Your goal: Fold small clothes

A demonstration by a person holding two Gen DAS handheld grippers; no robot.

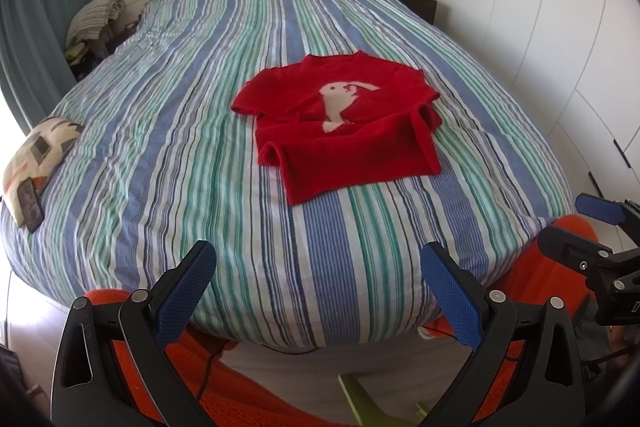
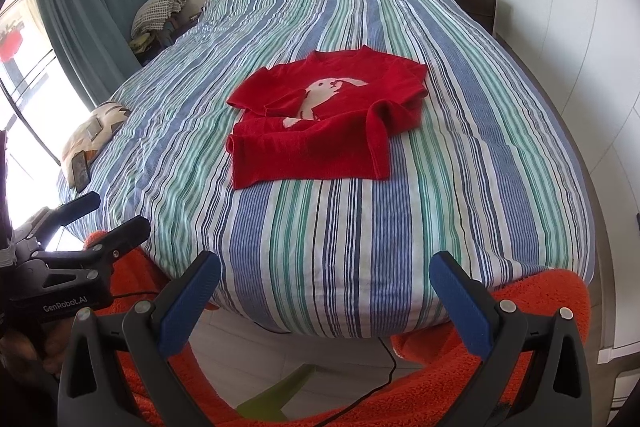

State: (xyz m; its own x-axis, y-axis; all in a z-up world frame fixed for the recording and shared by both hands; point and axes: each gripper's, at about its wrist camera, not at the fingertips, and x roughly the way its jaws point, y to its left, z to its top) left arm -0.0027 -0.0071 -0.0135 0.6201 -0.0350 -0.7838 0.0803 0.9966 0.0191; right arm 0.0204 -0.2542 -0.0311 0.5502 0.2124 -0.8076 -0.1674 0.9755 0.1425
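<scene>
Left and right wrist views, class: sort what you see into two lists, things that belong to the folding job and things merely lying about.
Belongs to the job:
red knitted sweater with a white rabbit
left claw, open
right claw, open
striped blue-green bedspread, the work surface

Just lying about:
patterned cushion
dark phone on it
dark wooden nightstand

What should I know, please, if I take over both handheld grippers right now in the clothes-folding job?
Left gripper: open, empty, held back over the foot of the bed.
Right gripper: open, empty, also back from the bed's edge.
The red knitted sweater with a white rabbit motif lies face up on the blue, green and white striped bedspread, toward the middle.
Done: both sleeves appear folded in across the body.
Left: probably fold the body over, hem toward neckline, then smooth it.
</scene>
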